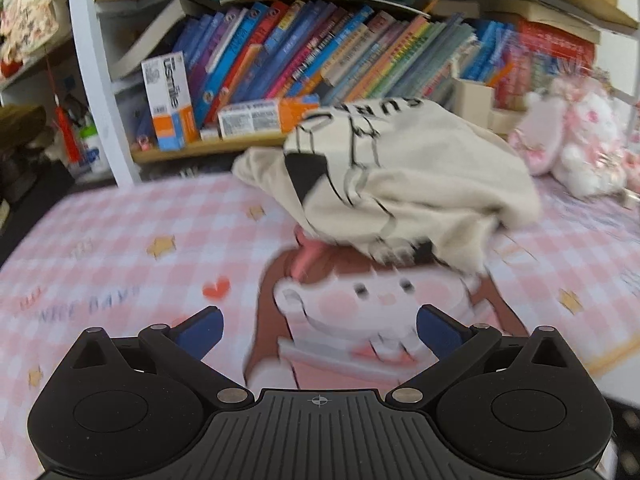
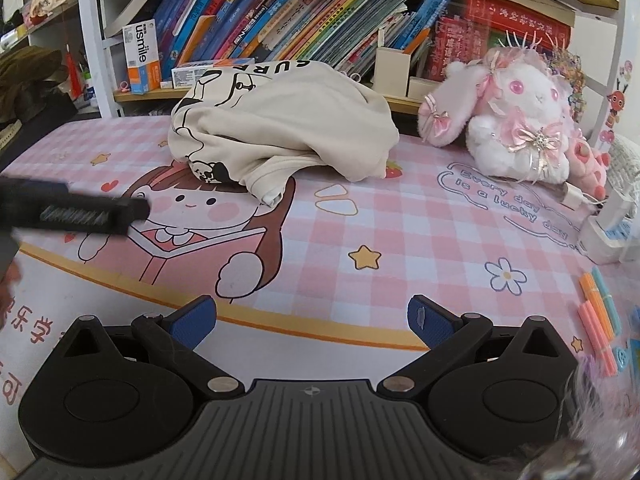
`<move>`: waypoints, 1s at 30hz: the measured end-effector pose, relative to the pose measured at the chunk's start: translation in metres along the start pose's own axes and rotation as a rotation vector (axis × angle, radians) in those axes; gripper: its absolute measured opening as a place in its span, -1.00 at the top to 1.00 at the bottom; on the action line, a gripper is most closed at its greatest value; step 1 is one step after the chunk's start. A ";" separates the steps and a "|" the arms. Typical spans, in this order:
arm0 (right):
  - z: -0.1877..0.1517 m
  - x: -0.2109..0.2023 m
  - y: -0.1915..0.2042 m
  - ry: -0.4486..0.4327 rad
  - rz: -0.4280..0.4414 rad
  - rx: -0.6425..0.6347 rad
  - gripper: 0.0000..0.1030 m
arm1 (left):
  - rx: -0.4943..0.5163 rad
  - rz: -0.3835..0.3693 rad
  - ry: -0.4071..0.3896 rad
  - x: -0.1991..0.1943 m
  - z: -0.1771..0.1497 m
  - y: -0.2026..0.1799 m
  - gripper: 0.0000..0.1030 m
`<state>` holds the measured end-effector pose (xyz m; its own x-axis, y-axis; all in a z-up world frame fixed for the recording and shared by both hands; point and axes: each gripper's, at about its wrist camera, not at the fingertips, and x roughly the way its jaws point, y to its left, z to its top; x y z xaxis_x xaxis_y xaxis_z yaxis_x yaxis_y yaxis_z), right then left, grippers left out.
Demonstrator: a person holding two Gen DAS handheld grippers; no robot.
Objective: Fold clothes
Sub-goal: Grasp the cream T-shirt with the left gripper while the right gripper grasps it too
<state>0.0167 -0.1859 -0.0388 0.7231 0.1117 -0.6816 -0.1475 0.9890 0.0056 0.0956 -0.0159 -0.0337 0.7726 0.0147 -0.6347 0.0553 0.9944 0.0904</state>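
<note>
Leaning books (image 2: 280, 12) fill the shelf behind a plush rabbit (image 2: 516, 124).

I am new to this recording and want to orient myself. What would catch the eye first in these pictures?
A crumpled cream garment with black print lies heaped at the far side of the pink checked mat, in front of the bookshelf. To its right sits a white and pink plush rabbit. Both claws, left and right, are open and hold nothing.

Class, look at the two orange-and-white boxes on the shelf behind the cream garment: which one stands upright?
The usmile box at the left stands upright on end; the other orange-and-white box lies flat on its long side, beside the cream garment.
</note>
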 end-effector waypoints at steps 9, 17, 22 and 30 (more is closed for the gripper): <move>0.008 0.009 -0.001 0.013 0.027 -0.022 -0.95 | 0.072 0.007 -0.085 0.063 0.042 -0.002 -1.00; 0.011 0.006 0.009 0.024 0.048 -0.126 -0.95 | 0.044 -0.093 -0.048 0.097 0.067 -0.002 0.26; 0.004 -0.002 0.019 -0.010 -0.002 -0.278 -0.95 | 0.038 -0.195 -0.026 0.081 0.069 -0.004 0.84; -0.010 -0.019 0.028 -0.109 -0.030 -0.445 -0.96 | 0.038 -0.391 -0.072 -0.031 0.045 0.002 0.85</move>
<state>-0.0081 -0.1615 -0.0325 0.7948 0.1163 -0.5956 -0.3833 0.8571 -0.3442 0.1005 -0.0186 0.0207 0.7310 -0.3728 -0.5716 0.3761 0.9190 -0.1185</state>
